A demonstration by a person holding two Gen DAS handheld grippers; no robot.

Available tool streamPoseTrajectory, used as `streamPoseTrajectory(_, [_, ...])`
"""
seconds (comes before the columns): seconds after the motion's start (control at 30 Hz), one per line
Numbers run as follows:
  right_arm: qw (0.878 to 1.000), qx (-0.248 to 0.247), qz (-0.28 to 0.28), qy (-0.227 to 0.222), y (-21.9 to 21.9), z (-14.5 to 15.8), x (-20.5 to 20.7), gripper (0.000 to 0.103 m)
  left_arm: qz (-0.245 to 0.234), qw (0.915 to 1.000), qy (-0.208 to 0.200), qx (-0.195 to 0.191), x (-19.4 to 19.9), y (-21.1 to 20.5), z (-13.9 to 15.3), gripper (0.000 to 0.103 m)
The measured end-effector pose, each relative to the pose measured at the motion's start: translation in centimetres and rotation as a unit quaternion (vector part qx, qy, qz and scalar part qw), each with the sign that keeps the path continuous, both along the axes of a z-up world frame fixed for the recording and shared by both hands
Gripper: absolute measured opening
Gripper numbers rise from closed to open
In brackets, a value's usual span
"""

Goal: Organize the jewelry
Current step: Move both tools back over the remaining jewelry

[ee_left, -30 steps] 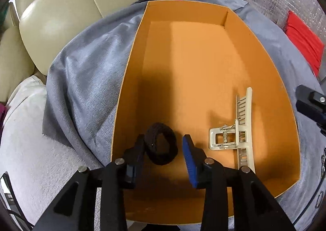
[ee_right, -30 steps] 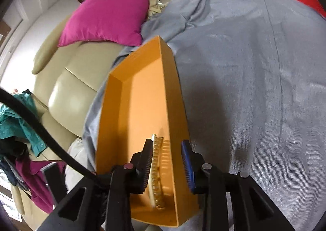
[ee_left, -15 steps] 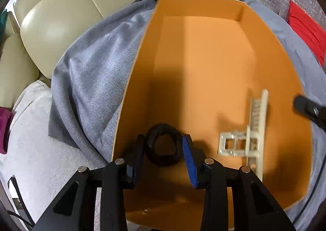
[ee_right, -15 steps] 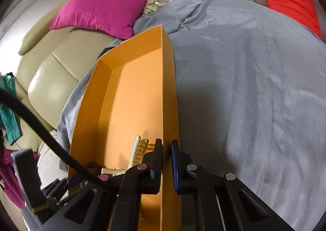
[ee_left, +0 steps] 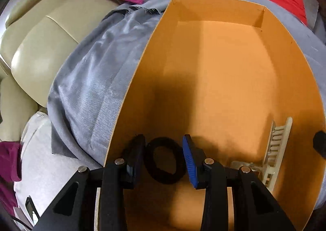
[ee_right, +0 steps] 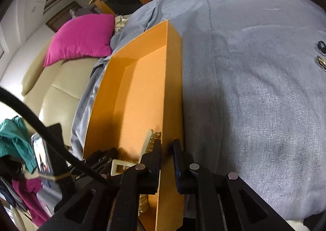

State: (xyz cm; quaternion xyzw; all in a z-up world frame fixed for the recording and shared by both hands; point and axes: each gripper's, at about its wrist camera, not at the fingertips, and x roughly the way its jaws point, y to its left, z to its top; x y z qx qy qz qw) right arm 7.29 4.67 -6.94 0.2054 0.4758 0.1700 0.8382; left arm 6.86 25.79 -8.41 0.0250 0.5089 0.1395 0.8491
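The black hair tie (ee_left: 164, 160) lies flat on the floor of the orange box (ee_left: 224, 72), near the box's near-left corner and just inside its left wall. It looks soft, light and springy, a fabric-covered loop that should squash under pressure without slipping; pinching across one side of the ring, or squeezing the whole loop flat, would likely both hold. The left gripper (ee_left: 163, 156) straddles it, fingers spread, one pad just beside each outer edge of the loop; whether the pads touch it cannot be told.

Further right, the cream claw clip (ee_left: 277, 145) rests along the box's right wall, toward the near-right corner, well apart from the hair tie. It looks like stiff, light plastic with a spring hinge and thin teeth that could snap if squeezed; the solid spine seems the safer hold.

The right gripper (ee_right: 167, 150) sits astride the box's right wall, one finger inside beside the clip, the other outside over the grey blanket (ee_right: 254, 88). Its fingers stand narrowly apart; whether they pinch the wall cannot be told.
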Motion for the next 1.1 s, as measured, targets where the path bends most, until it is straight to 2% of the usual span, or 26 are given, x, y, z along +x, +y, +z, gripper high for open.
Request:
streamPoseTrajectory(0.1, [0.999, 0.033, 0.007, -0.022, -1.4, 0.9, -0.5, 0.015, 0.004, 0.9995, -0.033, -0.004, -0.4, 0.1, 1.3, 0.038])
streamPoseTrajectory(0.2, [0.996, 0.061, 0.010, -0.059, -4.7, 3.0, -1.2, 0.031, 0.007, 0.9974, -0.072, 0.004, -1.0, -0.8, 3.0, 0.042])
streamPoseTrajectory(0.27, [0.994, 0.071, -0.006, -0.086, -8.7, 4.4, -2.0, 0.044, 0.003, 0.9941, -0.108, 0.006, -1.1, -1.8, 4.3, 0.045])
streamPoseTrajectory(0.33, [0.993, 0.058, -0.025, -0.098, -12.7, 5.0, -2.5, 0.045, -0.014, 0.9885, -0.149, 0.020, -1.5, -3.6, 5.8, 0.054])
streamPoseTrajectory(0.43, [0.992, 0.036, -0.068, -0.098, -19.5, 5.0, -3.9, 0.045, -0.051, 0.9786, -0.199, 0.011, -2.0, -7.2, 7.7, 0.060])
streamPoseTrajectory(0.53, [0.992, 0.010, -0.100, -0.073, -25.5, 4.3, -5.1, 0.044, -0.118, 0.9691, -0.216, -0.005, -2.0, -12.1, 8.4, 0.064])
streamPoseTrajectory(0.63, [0.991, -0.011, -0.126, -0.038, -30.2, 3.0, -6.1, 0.044, -0.186, 0.9615, -0.201, -0.022, -1.6, -17.3, 8.1, 0.065])
streamPoseTrajectory(0.7, [0.989, -0.015, -0.144, -0.014, -32.7, 2.0, -6.3, 0.044, -0.216, 0.9583, -0.184, -0.034, -1.0, -20.3, 7.6, 0.065])
streamPoseTrajectory(0.8, [0.989, -0.010, -0.151, 0.004, -35.1, 1.3, -6.6, 0.044, -0.245, 0.9562, -0.143, -0.070, 0.8, -23.7, 6.4, 0.065])
streamPoseTrajectory(0.9, [0.988, -0.013, -0.151, 0.017, -36.2, 0.5, -6.8, 0.044, -0.249, 0.9569, -0.108, -0.104, 2.3, -26.1, 5.1, 0.065])
streamPoseTrajectory(1.0, [0.988, -0.002, -0.147, 0.039, -36.8, -0.3, -6.5, 0.044, -0.251, 0.9542, -0.076, -0.143, 4.3, -28.1, 3.9, 0.065])
streamPoseTrajectory(1.1, [0.989, -0.001, -0.137, 0.055, -37.3, -1.0, -6.3, 0.044, -0.253, 0.9536, -0.071, -0.147, 5.0, -29.9, 3.3, 0.065])
